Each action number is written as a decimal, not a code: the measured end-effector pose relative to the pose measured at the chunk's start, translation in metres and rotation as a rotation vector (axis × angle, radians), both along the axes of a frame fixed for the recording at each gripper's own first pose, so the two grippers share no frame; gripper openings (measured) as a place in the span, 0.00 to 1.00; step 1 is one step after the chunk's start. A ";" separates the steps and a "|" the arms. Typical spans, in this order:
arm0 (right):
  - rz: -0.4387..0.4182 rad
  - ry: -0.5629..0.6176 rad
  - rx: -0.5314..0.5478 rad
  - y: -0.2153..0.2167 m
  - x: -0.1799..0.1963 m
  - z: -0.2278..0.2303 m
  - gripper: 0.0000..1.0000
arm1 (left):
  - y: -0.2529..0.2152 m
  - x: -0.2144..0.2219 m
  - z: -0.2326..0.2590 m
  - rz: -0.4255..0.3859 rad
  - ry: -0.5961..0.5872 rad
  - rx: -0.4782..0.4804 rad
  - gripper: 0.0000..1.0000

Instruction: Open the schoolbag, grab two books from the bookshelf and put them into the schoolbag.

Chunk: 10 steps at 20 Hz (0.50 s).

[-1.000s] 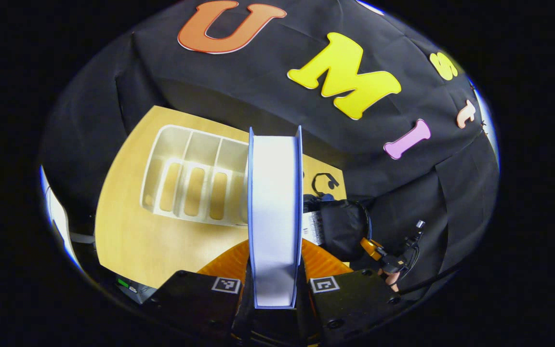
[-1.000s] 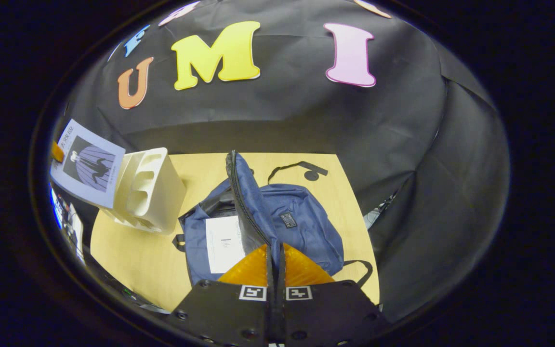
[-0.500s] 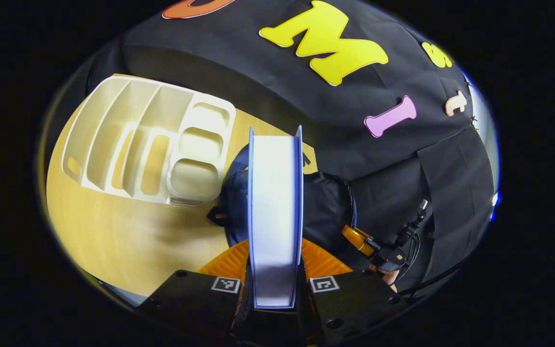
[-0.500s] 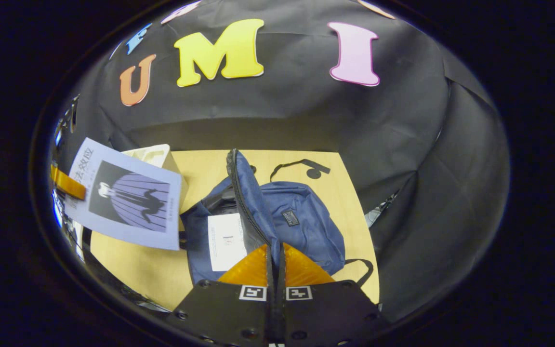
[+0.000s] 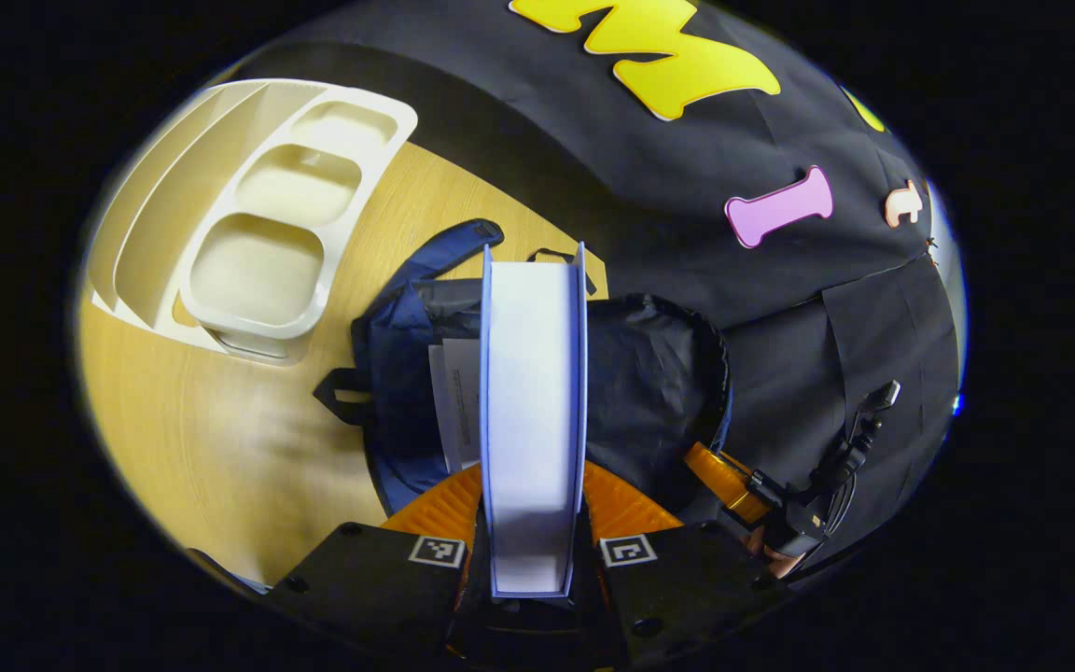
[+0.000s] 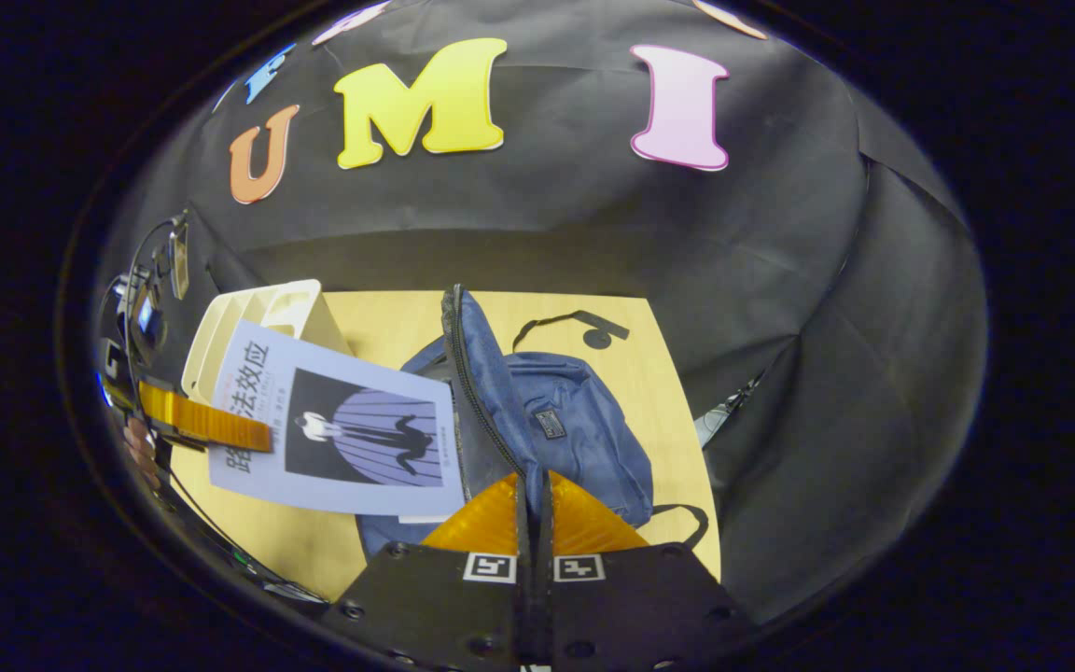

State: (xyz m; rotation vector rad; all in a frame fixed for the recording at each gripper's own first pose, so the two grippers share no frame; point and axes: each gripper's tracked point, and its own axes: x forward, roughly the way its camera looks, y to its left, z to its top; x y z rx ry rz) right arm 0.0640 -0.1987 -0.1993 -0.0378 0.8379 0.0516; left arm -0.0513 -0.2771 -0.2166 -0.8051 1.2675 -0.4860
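Bench (image 5: 220, 448): carries all. Bookshelf (image 5: 258, 271): I count every visible slot bare. Schoolbag (image 6: 575, 439): unzipped, my right hand-held gripper (image 6: 532, 523) clenched on its raised flap, mouth agape. Book (image 5: 533, 420): grasped edge-on in my left hand-held gripper (image 5: 533, 551), hovering over the mouth. Paper (image 5: 458, 401): lies inside, probably the first book. I judge only the drop-in left.
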 end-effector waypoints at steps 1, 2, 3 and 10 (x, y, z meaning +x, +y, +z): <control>-0.002 0.000 0.000 -0.001 0.001 0.000 0.00 | -0.005 -0.001 -0.005 0.005 0.010 -0.012 0.39; -0.004 -0.002 0.001 -0.002 0.001 0.001 0.00 | -0.010 -0.002 -0.009 0.013 0.023 -0.032 0.39; -0.004 -0.002 0.001 -0.004 0.002 0.002 0.00 | -0.015 -0.002 -0.012 0.025 0.038 -0.056 0.39; 0.001 -0.018 -0.005 -0.006 0.007 0.013 0.03 | -0.036 0.004 -0.035 0.067 0.057 -0.149 0.39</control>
